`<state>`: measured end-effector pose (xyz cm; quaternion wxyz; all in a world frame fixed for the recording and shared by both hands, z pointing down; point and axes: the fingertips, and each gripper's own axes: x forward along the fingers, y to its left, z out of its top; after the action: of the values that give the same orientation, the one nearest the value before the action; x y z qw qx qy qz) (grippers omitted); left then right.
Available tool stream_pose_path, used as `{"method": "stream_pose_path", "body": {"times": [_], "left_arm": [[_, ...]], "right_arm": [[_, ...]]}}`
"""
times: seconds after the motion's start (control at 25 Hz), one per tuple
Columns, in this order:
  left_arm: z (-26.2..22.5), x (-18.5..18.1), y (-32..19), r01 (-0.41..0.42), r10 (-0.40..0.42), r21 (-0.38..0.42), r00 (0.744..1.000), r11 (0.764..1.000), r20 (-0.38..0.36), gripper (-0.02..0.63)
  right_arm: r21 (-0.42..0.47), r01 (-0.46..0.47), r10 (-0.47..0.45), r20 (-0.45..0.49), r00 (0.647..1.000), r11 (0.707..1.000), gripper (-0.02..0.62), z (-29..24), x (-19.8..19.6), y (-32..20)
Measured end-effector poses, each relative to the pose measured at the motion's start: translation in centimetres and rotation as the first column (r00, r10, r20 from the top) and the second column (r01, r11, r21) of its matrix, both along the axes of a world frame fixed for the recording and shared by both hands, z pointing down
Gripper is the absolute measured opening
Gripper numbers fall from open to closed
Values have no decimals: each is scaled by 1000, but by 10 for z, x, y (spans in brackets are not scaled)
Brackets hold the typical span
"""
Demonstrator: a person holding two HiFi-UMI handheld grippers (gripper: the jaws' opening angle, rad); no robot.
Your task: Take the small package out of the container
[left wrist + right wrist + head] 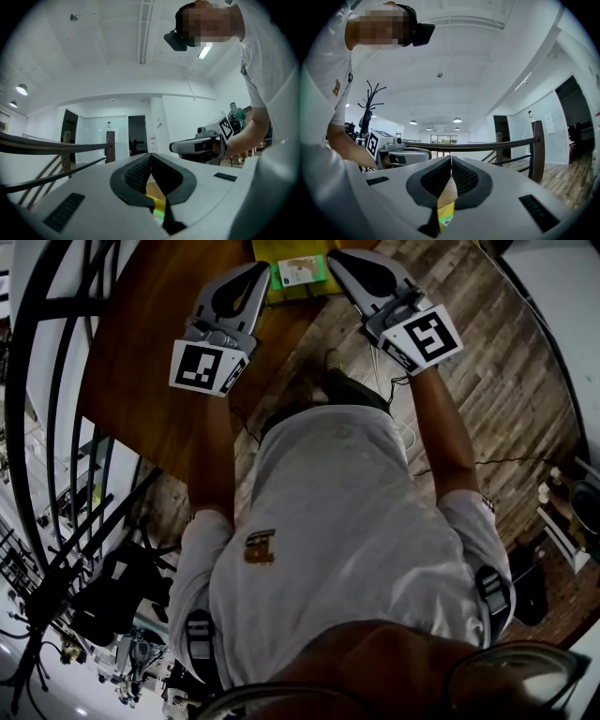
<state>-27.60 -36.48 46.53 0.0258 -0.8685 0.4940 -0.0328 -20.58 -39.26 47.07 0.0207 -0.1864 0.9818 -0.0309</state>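
L gripper [262, 270] & R gripper [335, 258], both clamped shut on nothing, flank the small package [298, 272] in its yellow container [284, 294] on a wood table [141, 352]; black railing [56, 381] at left.

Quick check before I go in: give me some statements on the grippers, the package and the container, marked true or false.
1. Both the left gripper and the right gripper have their jaws together, with nothing held. True.
2. The right gripper holds the small package. False: the package sits in the yellow container, between the two gripper tips, ungripped.
3. The container rests on a wooden table. True.
4. The left gripper hangs down at the person's side. False: it is held out over the table, beside the container.
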Motion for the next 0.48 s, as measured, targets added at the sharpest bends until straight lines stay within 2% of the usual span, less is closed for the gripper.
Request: {"method": "stream_pose_path", "body": {"times": [0.2,0.36,0.48], "left_arm": [[13,6,-36,8,-5,-49,998,999,58,20],[44,17,-74,-3,16,-106,993,994,116,20],[55,29,-77,-18,40,-131,985,991,168,21]], "right_arm": [[-11,44,-44,-10,999,999,34,5,0,-36],[-20,95,-95,-26,995,995,34,23,3,-73],[-23,124,-125,-32,992,992,34,23,11,-74]]}}
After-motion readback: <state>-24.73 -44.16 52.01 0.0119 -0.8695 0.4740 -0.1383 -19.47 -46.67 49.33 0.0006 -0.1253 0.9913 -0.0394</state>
